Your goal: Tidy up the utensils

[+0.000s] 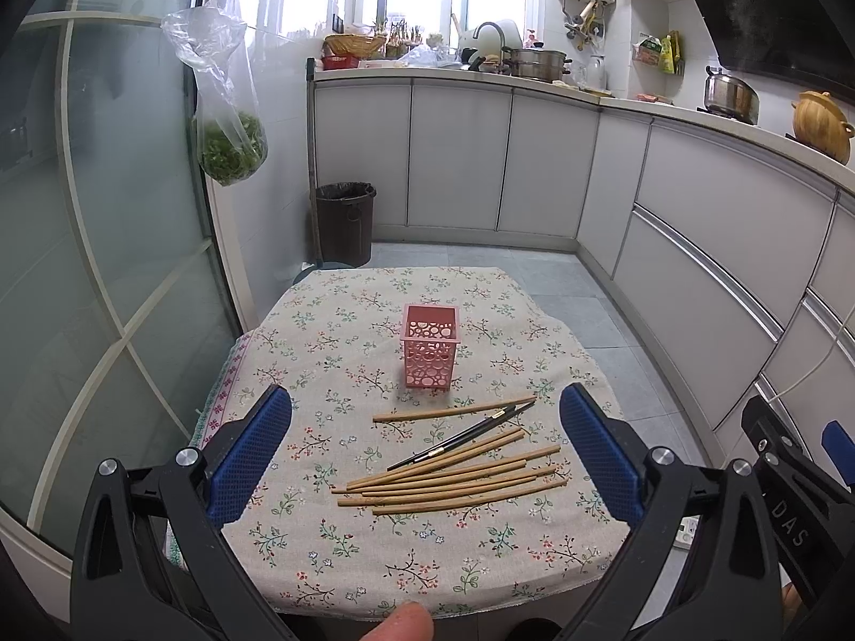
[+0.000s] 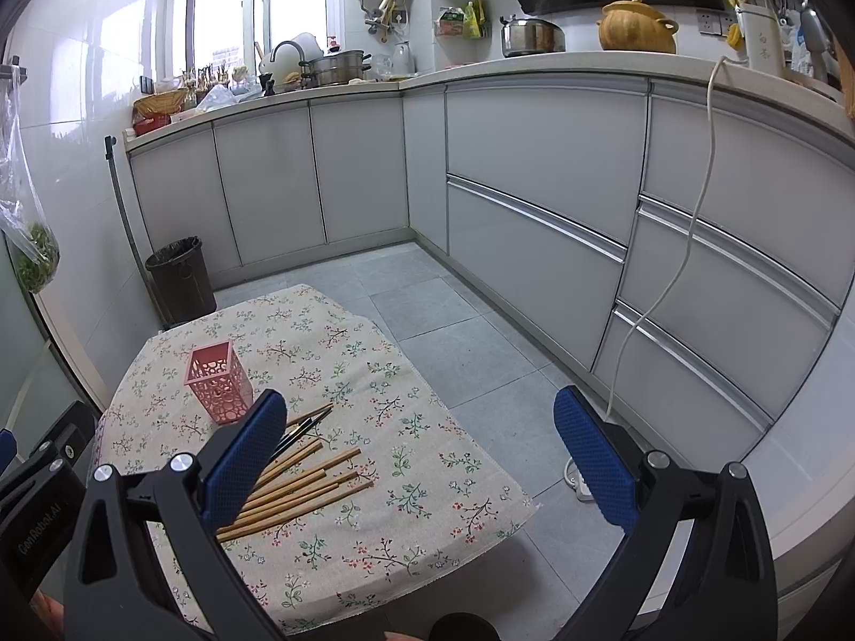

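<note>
The chopsticks (image 1: 454, 475) lie loose near the upright pink holder (image 1: 430, 346). Your left gripper (image 1: 427, 454) and right gripper (image 2: 422, 454) both hover with fingers spread, empty.

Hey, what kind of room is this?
A home kitchen, most likely: a counter with a sink faucet, steel pots on it, and white cabinets beneath.

A pink perforated holder (image 1: 430, 347) stands upright and empty toward the far middle of the worktop. Nearer, light wooden chopsticks (image 1: 454, 481) lie flat in a loose fan, with a dark pair (image 1: 465, 435) slanting just beyond them
</note>
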